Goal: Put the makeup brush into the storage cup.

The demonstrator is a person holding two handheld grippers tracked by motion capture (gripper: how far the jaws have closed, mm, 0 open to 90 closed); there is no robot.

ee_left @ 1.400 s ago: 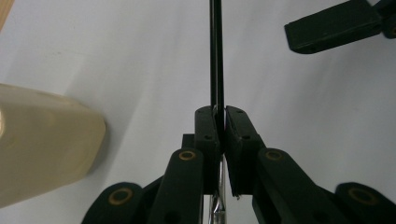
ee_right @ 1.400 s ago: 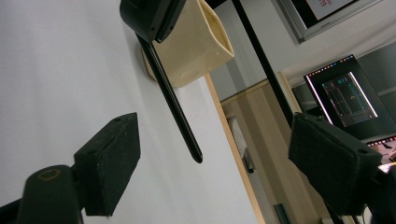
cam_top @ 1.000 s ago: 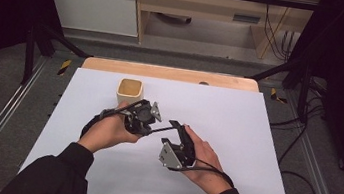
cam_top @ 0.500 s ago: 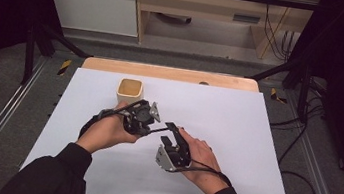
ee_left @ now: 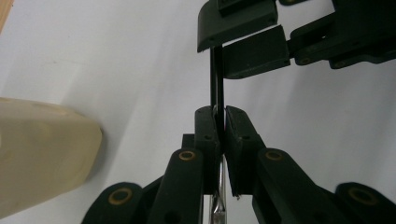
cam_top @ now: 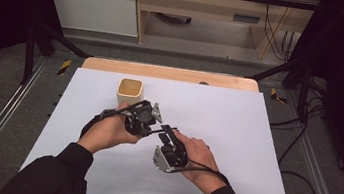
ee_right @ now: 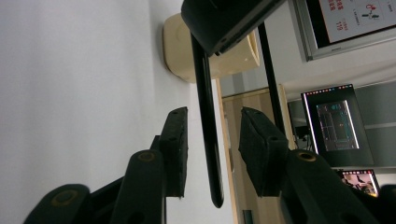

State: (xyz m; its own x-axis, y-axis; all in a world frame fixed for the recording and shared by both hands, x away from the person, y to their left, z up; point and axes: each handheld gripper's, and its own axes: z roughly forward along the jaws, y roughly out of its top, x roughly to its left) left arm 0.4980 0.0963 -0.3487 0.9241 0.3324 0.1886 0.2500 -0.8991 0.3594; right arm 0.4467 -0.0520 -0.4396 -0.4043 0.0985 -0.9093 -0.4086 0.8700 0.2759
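A thin black stick (ee_left: 217, 88) with a metal piece at its near end is clamped in my left gripper (ee_left: 222, 113), which is shut on it. In the high view the left gripper (cam_top: 150, 124) is at mid-table, just in front of a beige square cup (cam_top: 130, 90). My right gripper (cam_top: 168, 133) meets it tip to tip. The right gripper (ee_right: 215, 115) has just been closing its jaws around the stick (ee_right: 205, 121). A gap still shows on each side of the stick, so the pads are not pressing on it. The cup (ee_right: 210, 51) stands behind the stick.
The white table top (cam_top: 246, 132) has a wooden strip (cam_top: 170, 73) at its far edge. Metal rails run along both sides, and cables (cam_top: 294, 184) lie on the floor at the right. A lit monitor (ee_right: 338, 121) shows beyond the table.
The right gripper has edged left toward the left gripper and its jaws have narrowed around the stick. The left hand and the cup have stayed where they were.
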